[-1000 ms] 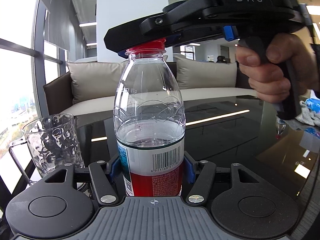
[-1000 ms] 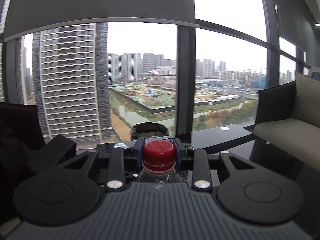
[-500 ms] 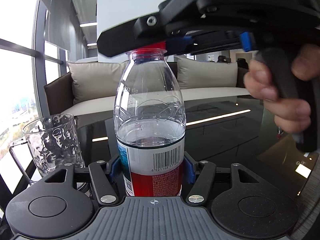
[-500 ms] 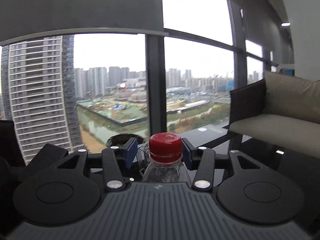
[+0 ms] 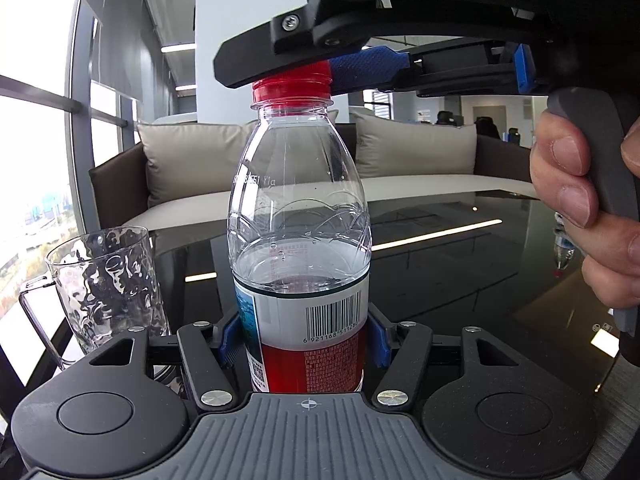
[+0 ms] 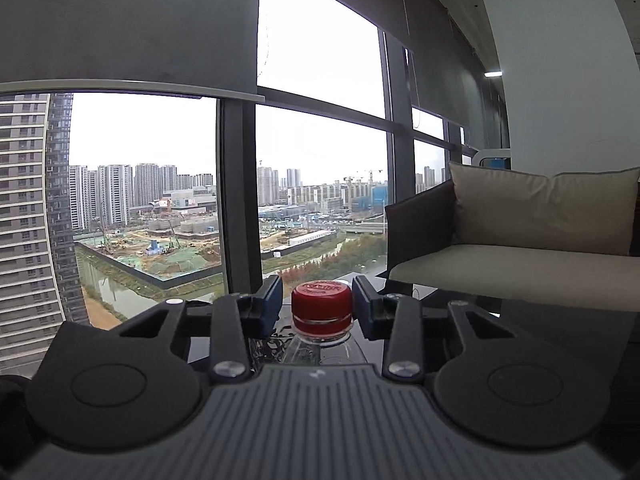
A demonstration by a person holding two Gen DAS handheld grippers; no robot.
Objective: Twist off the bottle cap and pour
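Note:
A clear plastic water bottle (image 5: 300, 208) with a red and white label stands upright on the dark glass table (image 5: 460, 272), about half full. My left gripper (image 5: 302, 340) is shut on its lower body at the label. The red cap (image 5: 292, 84) is on the neck. My right gripper (image 6: 318, 304), held in a person's hand (image 5: 580, 208), sits level with the cap (image 6: 321, 306) from the right. Its blue pads (image 6: 272, 302) stand open on either side of the cap, with a small gap on the left.
An empty textured glass mug (image 5: 104, 280) stands on the table left of the bottle. A sofa with beige cushions (image 5: 400, 152) runs behind the table. Tall windows (image 6: 320, 140) lie to the left. A small bottle (image 5: 564, 248) stands far right.
My right gripper, shut on the cap a second ago, has swung round to the right with it and then opened its pads off the cap. The left gripper and bottle stayed still.

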